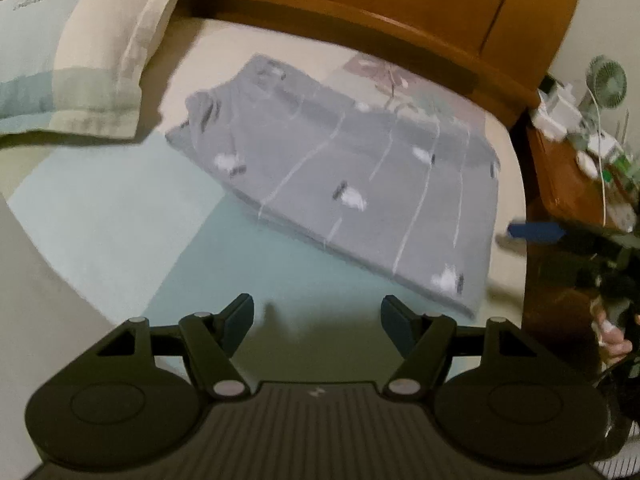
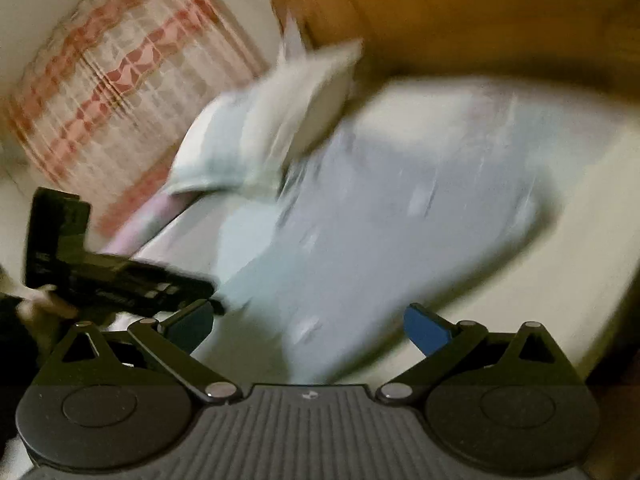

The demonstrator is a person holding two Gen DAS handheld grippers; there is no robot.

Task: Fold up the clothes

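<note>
Nearest, the left tool hangs over the bed sheet with its blue pads spread wide and nothing between them. The right tool, in a blurred view, also stands wide and empty. Beyond lies the folded grey patterned garment, flat on the bed. Farther off are a pillow and the wooden headboard.
</note>
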